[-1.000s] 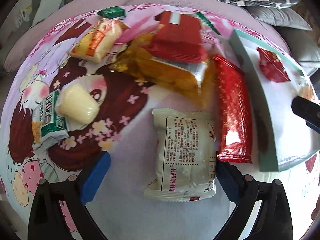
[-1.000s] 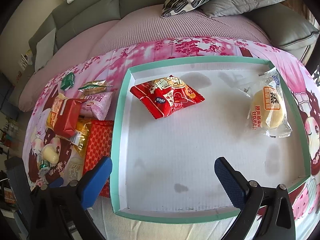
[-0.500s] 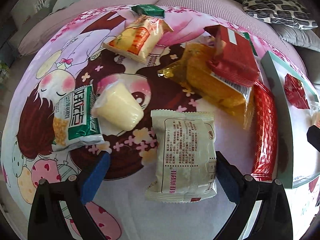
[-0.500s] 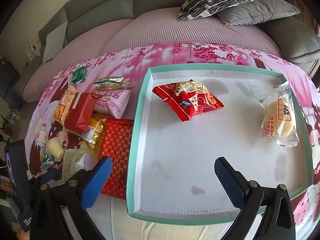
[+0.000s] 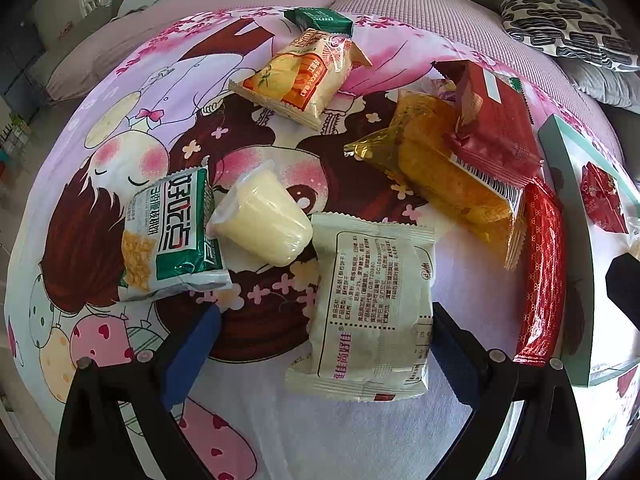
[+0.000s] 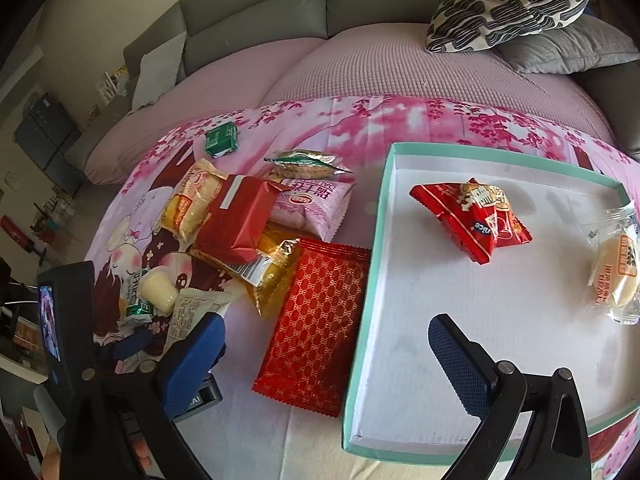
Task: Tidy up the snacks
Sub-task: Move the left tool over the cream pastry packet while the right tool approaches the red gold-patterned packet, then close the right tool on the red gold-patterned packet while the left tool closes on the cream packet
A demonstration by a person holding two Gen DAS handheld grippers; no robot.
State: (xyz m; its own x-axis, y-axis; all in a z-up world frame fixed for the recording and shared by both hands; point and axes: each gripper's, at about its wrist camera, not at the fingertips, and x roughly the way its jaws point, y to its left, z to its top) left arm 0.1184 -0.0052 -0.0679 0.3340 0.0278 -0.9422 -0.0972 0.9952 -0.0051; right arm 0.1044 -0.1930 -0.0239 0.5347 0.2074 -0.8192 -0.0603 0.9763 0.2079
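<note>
Snacks sit heaped ahead of the left gripper (image 5: 320,344), jaws spread wide, with the cream-white printed biscuit packet (image 5: 370,308) between its fingers and hard against the right one. Closing here risks the slick film sliding out, or the left finger nudging the pale yellow jelly cup (image 5: 262,220) just beyond. Over the teal-rimmed white tray (image 6: 366,280), the right gripper (image 6: 326,354) hovers wide and empty.

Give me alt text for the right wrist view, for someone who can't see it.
Open right tongs hover over the near left edge of a teal-rimmed tray holding a red packet and a wrapped bun. Left of the tray, loose snacks lie on a pink cartoon cloth, nearest a red patterned pouch; a sofa sits behind.
</note>
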